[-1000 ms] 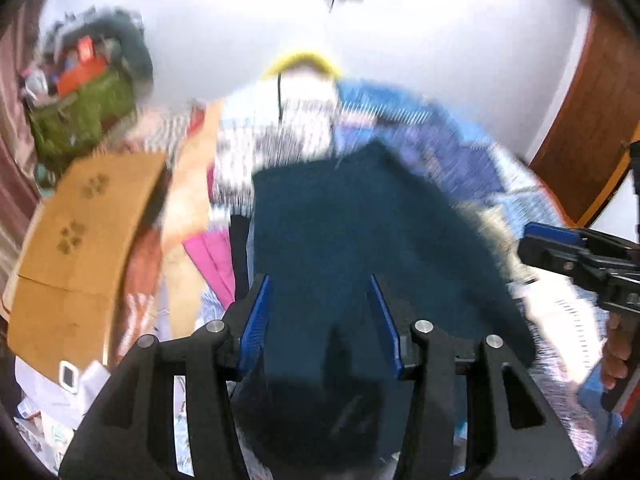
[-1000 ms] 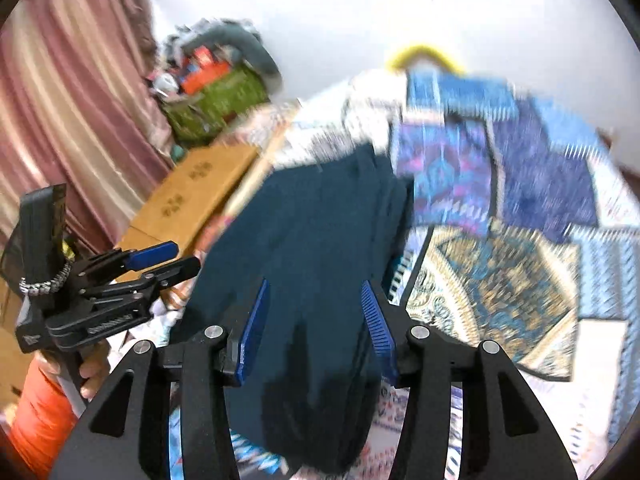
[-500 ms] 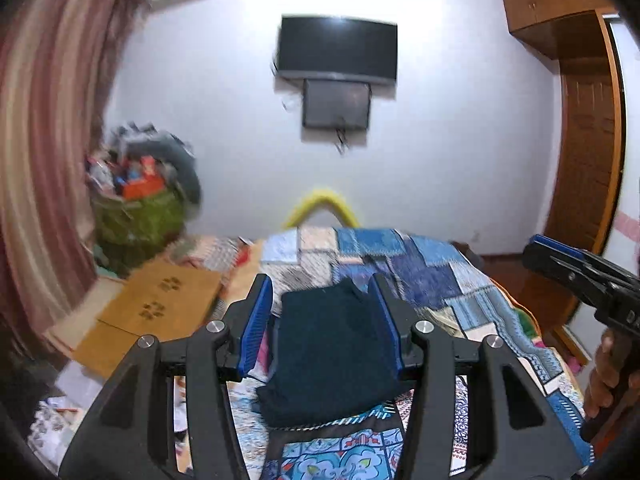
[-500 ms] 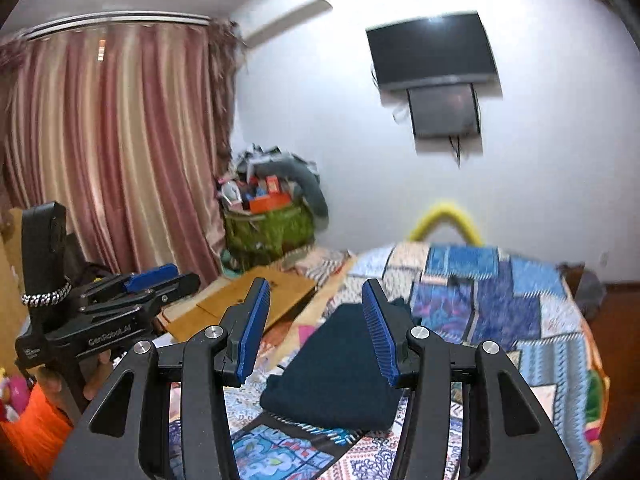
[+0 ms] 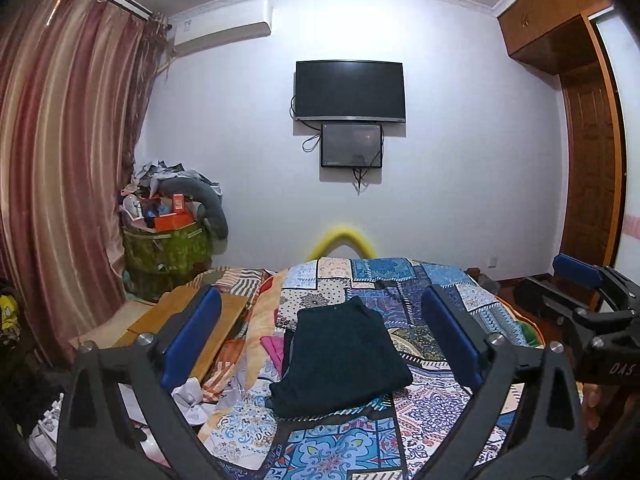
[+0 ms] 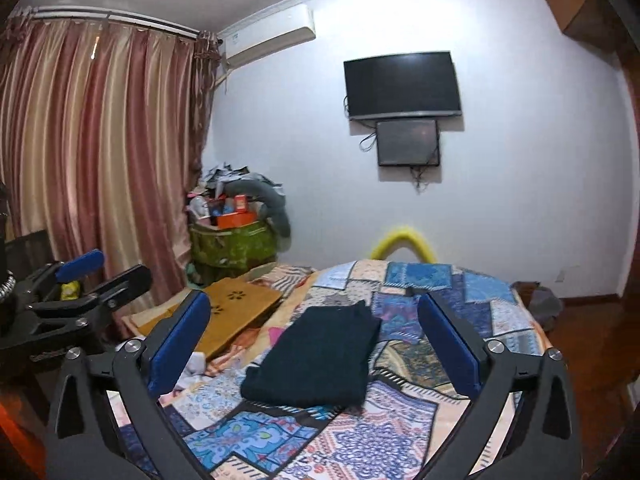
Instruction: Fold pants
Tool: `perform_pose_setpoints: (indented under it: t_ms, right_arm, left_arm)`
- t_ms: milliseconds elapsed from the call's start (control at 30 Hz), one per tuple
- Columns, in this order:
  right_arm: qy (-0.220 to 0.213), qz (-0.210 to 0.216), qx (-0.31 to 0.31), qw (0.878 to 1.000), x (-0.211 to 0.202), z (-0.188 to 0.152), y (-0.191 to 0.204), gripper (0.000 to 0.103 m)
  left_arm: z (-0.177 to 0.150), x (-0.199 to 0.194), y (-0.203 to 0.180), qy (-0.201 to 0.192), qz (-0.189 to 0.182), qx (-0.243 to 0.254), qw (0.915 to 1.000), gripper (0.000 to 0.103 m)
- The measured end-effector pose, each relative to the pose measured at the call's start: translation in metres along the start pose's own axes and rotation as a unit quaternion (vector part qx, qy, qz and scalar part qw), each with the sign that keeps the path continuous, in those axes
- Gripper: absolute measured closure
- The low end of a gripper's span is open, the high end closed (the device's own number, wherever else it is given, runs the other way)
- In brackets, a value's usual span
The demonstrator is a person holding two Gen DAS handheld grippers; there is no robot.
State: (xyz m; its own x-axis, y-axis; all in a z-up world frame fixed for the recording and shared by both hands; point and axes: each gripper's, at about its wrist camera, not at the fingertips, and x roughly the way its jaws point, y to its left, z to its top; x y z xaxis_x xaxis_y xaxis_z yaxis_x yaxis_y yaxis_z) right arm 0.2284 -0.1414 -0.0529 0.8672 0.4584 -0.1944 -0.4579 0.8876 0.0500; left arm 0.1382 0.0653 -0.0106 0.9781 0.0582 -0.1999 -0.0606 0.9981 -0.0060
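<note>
The dark teal pants (image 5: 340,356) lie folded into a compact rectangle on the patchwork bedspread (image 5: 400,296); they also show in the right wrist view (image 6: 320,356). My left gripper (image 5: 320,340) is open and empty, held well back from and above the pants. My right gripper (image 6: 314,340) is open and empty too, equally far back. The right gripper shows at the right edge of the left wrist view (image 5: 580,300), and the left gripper at the left edge of the right wrist view (image 6: 80,280).
A cardboard sheet (image 6: 236,312) and loose cloths lie left of the bed. A green basket of clutter (image 5: 168,248) stands in the corner by the curtains (image 5: 60,184). A TV (image 5: 350,90) hangs on the far wall. A wooden door (image 5: 592,184) is at right.
Both grippers have pulled back and up from the pants, from right over them to well away. The view tilted up to take in the room. The folded pants stayed on the bed.
</note>
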Motion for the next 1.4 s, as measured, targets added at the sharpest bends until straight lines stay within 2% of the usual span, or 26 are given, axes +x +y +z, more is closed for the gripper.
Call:
perform_pose_setpoints:
  t_ms: [433, 1400]
  right_arm:
    - [0.001, 0.002, 0.007, 1.0, -0.006, -0.004, -0.001, 0.0]
    - [0.008, 0.006, 0.036, 0.999, -0.012, -0.006, -0.01, 0.0]
  left_arm:
    - [0.001, -0.005, 0.0, -0.001, -0.005, -0.011, 0.9999, 0.002]
    - [-0.004, 0.006, -0.009, 0.011, -0.014, -0.004, 0.9998, 0.001]
